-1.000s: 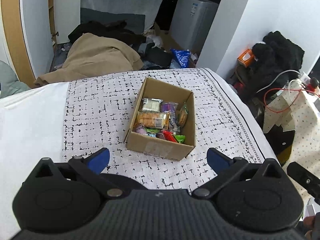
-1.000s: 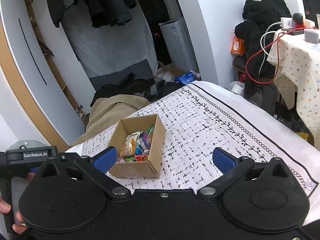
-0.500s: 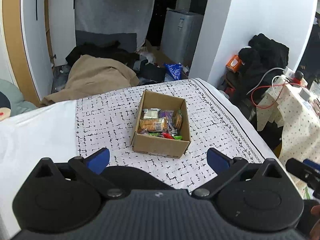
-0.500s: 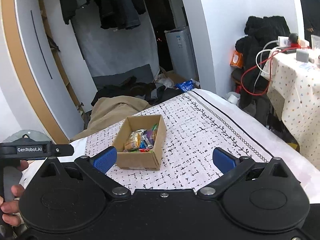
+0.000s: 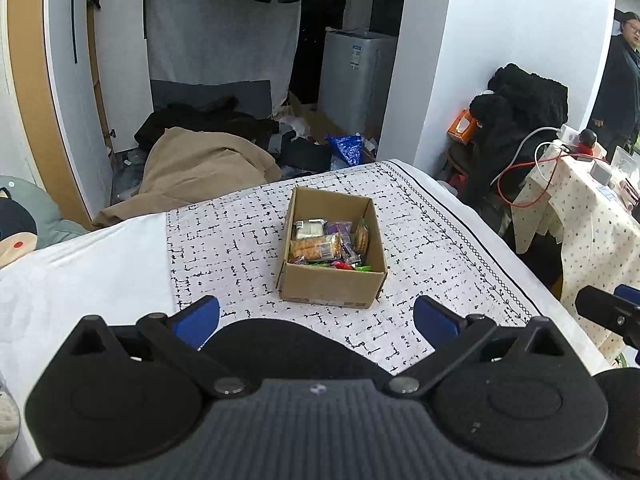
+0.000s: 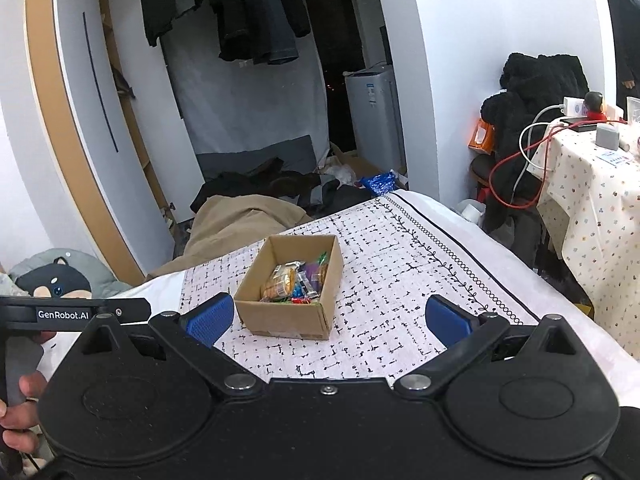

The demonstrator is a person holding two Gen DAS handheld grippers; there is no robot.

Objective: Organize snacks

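My left gripper (image 5: 316, 322) hangs with its blue-padded fingers (image 5: 197, 318) spread wide and nothing between them, back from the near wall of the cardboard box (image 5: 332, 290). My right gripper (image 6: 327, 318) is just as wide apart and just as empty, also on the near side of the box (image 6: 286, 318). The box sits open-topped on the black-and-white patterned cloth (image 5: 224, 252), and the snacks (image 5: 326, 245) lie piled inside it: a packet of biscuits (image 5: 315, 248) in front, a purple wrapper (image 5: 339, 229) behind it, a pale packet (image 5: 309, 229) at the back, green and red wrappers toward the near wall. Left of the box, in the right wrist view, a hand (image 6: 18, 420) holds the other gripper's handle. Beyond the box, a tan blanket (image 5: 200, 168) lies heaped on the floor.
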